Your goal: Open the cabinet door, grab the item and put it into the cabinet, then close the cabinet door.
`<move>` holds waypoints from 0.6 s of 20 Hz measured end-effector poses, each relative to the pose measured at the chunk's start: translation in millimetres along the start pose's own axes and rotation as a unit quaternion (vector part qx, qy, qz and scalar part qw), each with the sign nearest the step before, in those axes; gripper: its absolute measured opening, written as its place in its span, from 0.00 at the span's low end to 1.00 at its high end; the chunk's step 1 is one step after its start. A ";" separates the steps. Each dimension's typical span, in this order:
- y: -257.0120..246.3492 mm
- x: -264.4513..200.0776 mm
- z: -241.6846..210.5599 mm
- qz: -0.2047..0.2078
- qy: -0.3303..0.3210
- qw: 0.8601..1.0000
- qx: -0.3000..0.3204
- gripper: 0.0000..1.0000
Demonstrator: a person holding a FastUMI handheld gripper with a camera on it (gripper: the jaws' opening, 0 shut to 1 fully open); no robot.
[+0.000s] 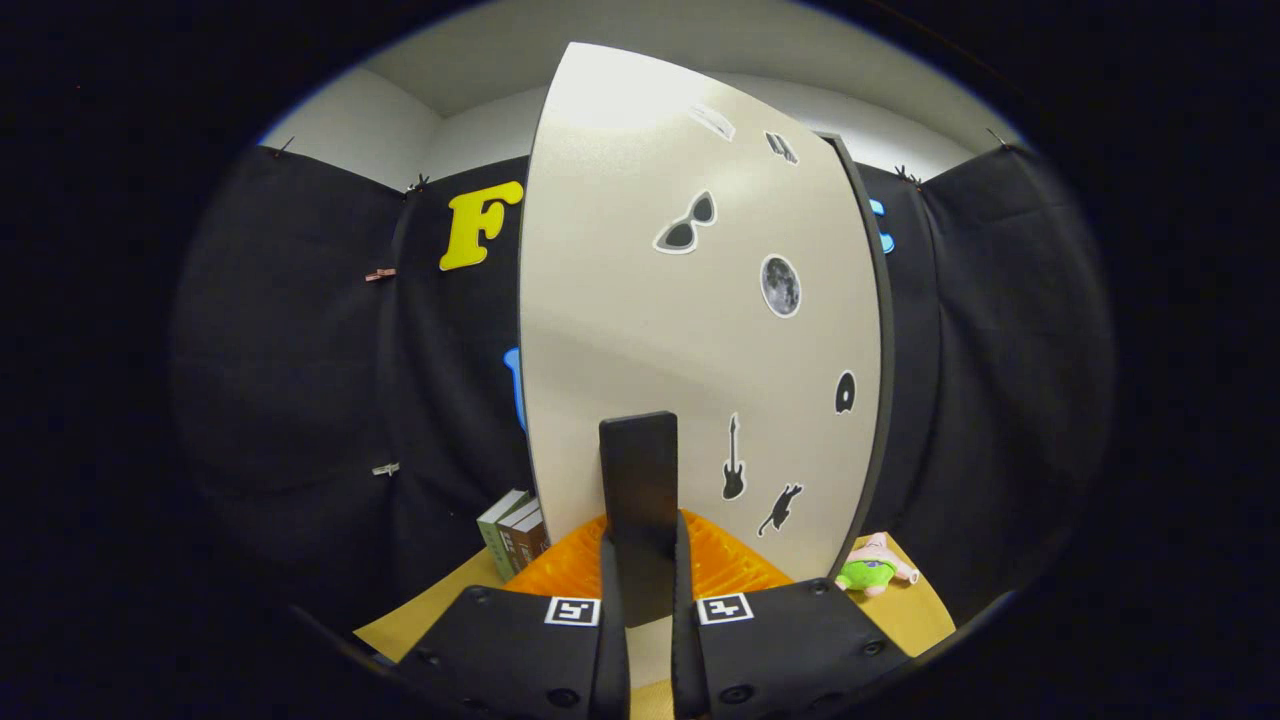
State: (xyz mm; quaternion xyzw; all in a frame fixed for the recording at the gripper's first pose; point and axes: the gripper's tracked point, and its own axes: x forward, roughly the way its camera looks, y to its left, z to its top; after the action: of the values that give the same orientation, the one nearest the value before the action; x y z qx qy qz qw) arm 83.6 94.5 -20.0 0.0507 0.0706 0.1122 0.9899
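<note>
1. My claw (640,590) has its two fingers nearly together, clamped on the dark upright handle (638,500) of the cabinet door (680,340); the handle fills the narrow gap between them and both fingers press against its sides.
2. The cabinet door is the pale panel that the handle is fixed to, rising straight ahead of my fingers. It carries stickers: sunglasses (686,224) high above the handle, a moon (780,285) to their lower right, a small guitar (733,460) just right of the handle, and a cat shape (780,508) below and right of the guitar.
3. A dark cabinet edge (882,340) runs down behind the door's right side.
4. The item, a small plush toy (873,566) in pink with a green lower half, lies on the tan tabletop (920,610) to the right of the door's bottom corner, well clear of my fingers.
5. An orange ridged mat (735,565) lies at the foot of the door, on both sides of the handle.
6. A few books (515,540) stand upright left of the door's lower corner, beside the mat.
7. Black cloth booth wall (300,350) stands behind the door on both sides.
</note>
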 end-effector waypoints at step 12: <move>-62.6 -41.7 6.1 -0.103 -0.014 0.995 -0.004 0.16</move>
State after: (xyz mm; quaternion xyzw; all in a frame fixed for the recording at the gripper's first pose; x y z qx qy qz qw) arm 57.7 23.7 -15.9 0.0405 0.0613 0.0091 0.9973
